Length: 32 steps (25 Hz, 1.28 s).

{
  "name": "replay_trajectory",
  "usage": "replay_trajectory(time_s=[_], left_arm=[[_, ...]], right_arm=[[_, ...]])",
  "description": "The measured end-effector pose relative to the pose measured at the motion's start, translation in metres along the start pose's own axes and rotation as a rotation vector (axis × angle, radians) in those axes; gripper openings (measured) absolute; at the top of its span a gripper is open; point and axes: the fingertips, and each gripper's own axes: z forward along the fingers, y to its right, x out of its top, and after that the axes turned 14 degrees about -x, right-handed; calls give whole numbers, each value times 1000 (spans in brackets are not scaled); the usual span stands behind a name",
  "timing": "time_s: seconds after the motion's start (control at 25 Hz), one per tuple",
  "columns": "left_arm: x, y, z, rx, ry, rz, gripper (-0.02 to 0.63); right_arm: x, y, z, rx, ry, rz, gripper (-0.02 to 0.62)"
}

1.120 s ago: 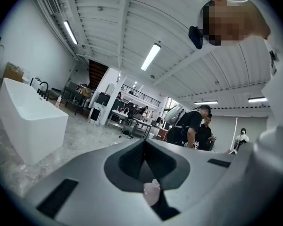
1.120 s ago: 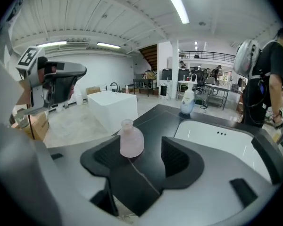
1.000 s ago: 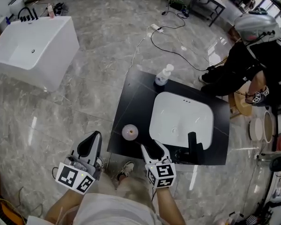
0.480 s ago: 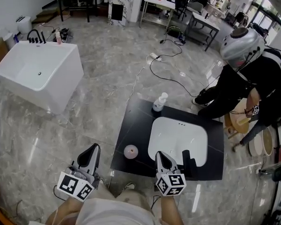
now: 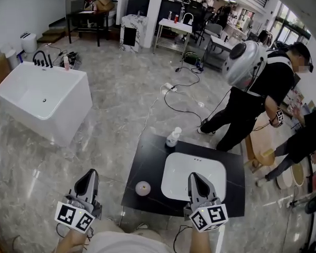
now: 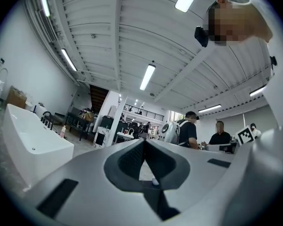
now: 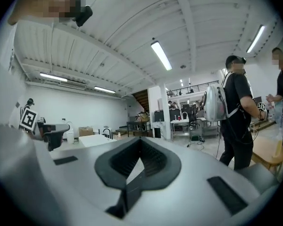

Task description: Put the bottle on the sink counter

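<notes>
**Obstructed and Undetermined Items**

Right tongs [image 5: 194, 177] cover part of the basin's [image 5: 174, 181] near rim and the tabletop [image 5: 147, 162] edge behind them. Small round object [image 5: 142, 188] on the tabletop: too small to identify. Bottle [image 5: 173, 136] label: illegible. Crouching person [image 5: 300, 141]: partly cut off by the right edge.

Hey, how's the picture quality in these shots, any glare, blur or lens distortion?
Head view: wide-angle bending, pale glare streaks on the glossy floor, black sink counter sharp. Left gripper view: round fisheye frame with dark corners, strip light bright. Right gripper view: same fisheye frame, ceiling lamp washed out.
</notes>
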Motion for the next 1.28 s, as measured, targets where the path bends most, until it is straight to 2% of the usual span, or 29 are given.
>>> replay_trajectory(time_s=[0.24, 0.44, 0.64, 0.8, 1.28], left_arm=[[23, -13, -7, 44, 53, 20, 14], [42, -22, -14, 82, 94, 36, 14], [51, -24, -23, 111, 117, 42, 14], [51, -24, -26, 123, 116, 41, 14], [48, -12, -16, 99, 87, 76, 14]], right_arm=[[52, -7, -19, 8, 118, -70, 11], [75, -7, -33, -18, 172, -118, 11], [77, -4, -45, -38, 194, -170, 11], [73, -4, -49, -43, 192, -171, 11], [68, -6, -44, -33, 173, -177, 11]])
